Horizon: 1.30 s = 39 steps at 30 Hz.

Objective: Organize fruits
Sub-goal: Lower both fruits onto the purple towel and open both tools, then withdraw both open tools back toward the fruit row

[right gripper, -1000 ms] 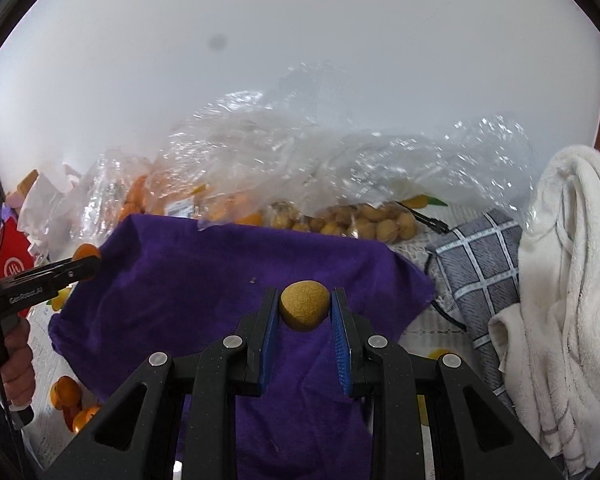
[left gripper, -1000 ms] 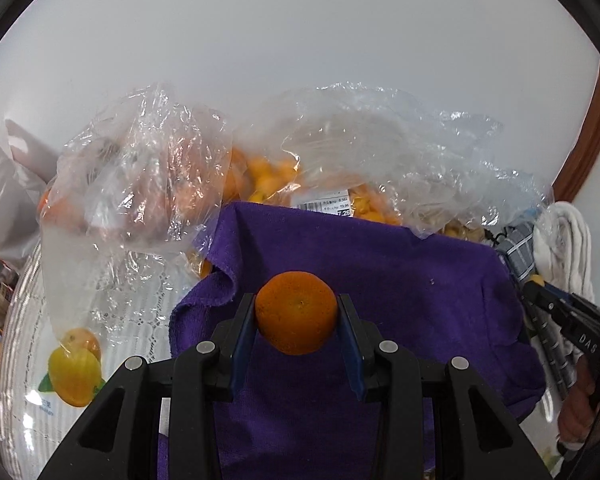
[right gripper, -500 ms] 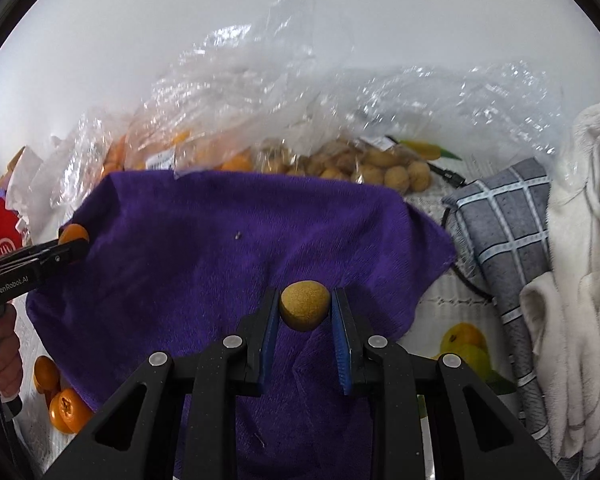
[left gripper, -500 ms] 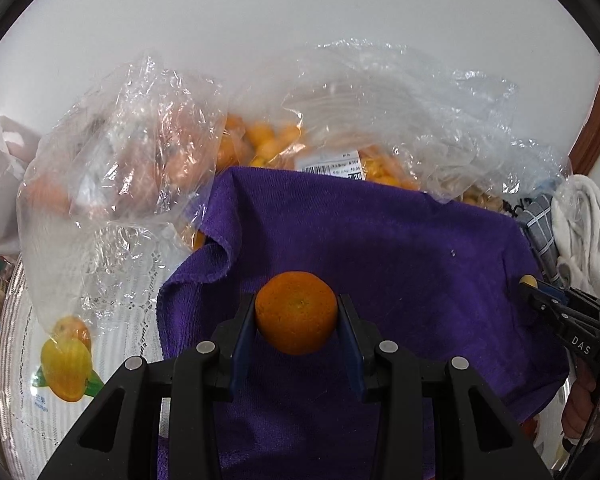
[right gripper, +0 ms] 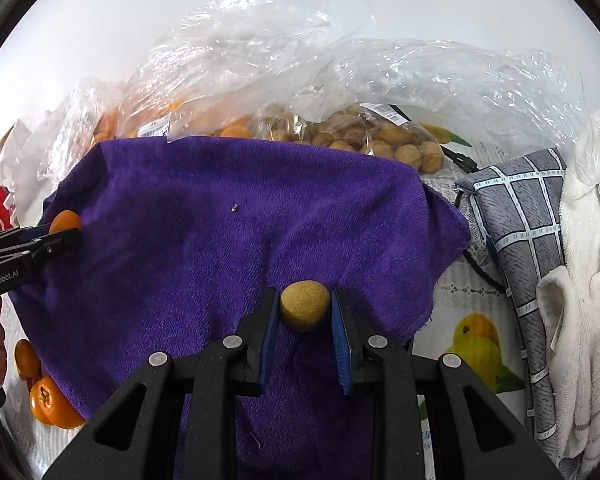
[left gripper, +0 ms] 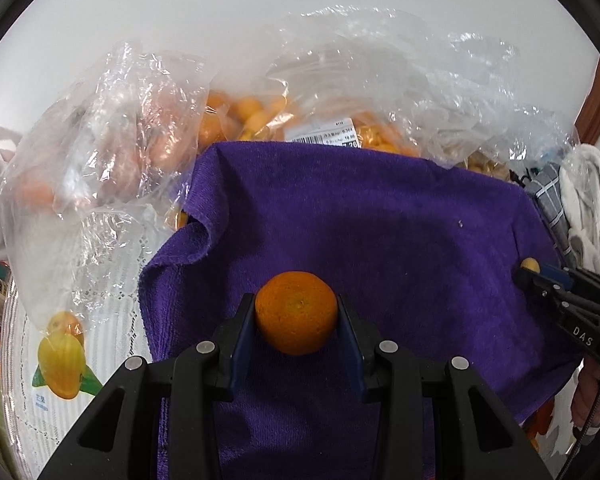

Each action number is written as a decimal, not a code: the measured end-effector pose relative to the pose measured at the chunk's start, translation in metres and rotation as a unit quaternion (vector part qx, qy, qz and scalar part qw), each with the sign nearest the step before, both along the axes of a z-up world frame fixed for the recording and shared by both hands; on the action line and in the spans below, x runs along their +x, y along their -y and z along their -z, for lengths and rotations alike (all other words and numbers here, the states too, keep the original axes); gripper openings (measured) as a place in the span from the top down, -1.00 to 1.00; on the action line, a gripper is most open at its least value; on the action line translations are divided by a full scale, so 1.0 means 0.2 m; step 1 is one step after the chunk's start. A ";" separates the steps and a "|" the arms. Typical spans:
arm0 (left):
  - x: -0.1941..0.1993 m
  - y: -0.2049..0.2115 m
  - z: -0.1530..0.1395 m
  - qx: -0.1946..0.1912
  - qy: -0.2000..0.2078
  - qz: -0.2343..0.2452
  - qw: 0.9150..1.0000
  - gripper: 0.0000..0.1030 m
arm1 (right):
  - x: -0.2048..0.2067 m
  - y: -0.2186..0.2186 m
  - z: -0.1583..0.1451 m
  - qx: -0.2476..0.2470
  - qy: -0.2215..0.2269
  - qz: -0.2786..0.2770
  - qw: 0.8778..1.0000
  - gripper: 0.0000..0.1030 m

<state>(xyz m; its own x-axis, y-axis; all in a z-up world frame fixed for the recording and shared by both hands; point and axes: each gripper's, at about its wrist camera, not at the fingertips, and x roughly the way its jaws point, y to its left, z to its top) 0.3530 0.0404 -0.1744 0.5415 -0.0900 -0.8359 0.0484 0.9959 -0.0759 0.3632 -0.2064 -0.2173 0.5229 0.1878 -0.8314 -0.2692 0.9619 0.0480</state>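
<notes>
My left gripper [left gripper: 296, 316] is shut on an orange mandarin [left gripper: 296, 312] and holds it above the left part of a purple towel [left gripper: 380, 220]. My right gripper [right gripper: 305, 310] is shut on a small tan round fruit [right gripper: 305, 306] above the towel's [right gripper: 220, 220] right part. In the right wrist view the left gripper [right gripper: 66, 228] with its mandarin [right gripper: 65, 220] shows at the left edge. In the left wrist view the right gripper [left gripper: 530, 274] with its fruit [left gripper: 530, 265] shows at the right edge.
Clear plastic bags of orange fruit [left gripper: 244, 112] and tan round fruit [right gripper: 380, 140] lie behind the towel. A grey checked cloth [right gripper: 520, 208] and a white towel [right gripper: 592, 240] lie right. Loose mandarins [right gripper: 48, 400] sit at the towel's left edge on a fruit-print tablecloth [left gripper: 60, 356].
Both grippers have moved lower and closer over the purple towel, each still holding its fruit. The bags now sit higher in both views.
</notes>
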 end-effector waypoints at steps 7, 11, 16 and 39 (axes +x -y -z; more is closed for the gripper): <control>0.03 0.08 0.04 0.013 -0.006 0.004 1.000 0.27 | 0.00 -0.03 0.00 -0.009 0.001 -0.007 1.000 0.32; 0.03 0.10 0.05 0.019 -0.005 0.006 1.000 0.27 | -0.01 -0.03 -0.01 -0.013 0.005 -0.008 1.000 0.08; 0.02 0.08 0.05 0.018 -0.006 0.007 1.000 0.27 | -0.02 -0.01 -0.04 0.001 0.014 -0.004 1.000 -0.24; -0.26 0.02 -0.45 0.004 0.122 -0.018 0.992 -0.17 | -0.40 0.07 -0.51 -0.042 0.126 0.069 0.989 -0.35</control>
<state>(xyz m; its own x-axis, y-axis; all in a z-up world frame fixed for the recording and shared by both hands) 0.3012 0.0358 -0.0845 0.7301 -0.0615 -0.6806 0.0295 0.9978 -0.0586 0.2842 -0.2195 -0.1158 0.7315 0.0359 -0.6809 -0.1291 0.9878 -0.0866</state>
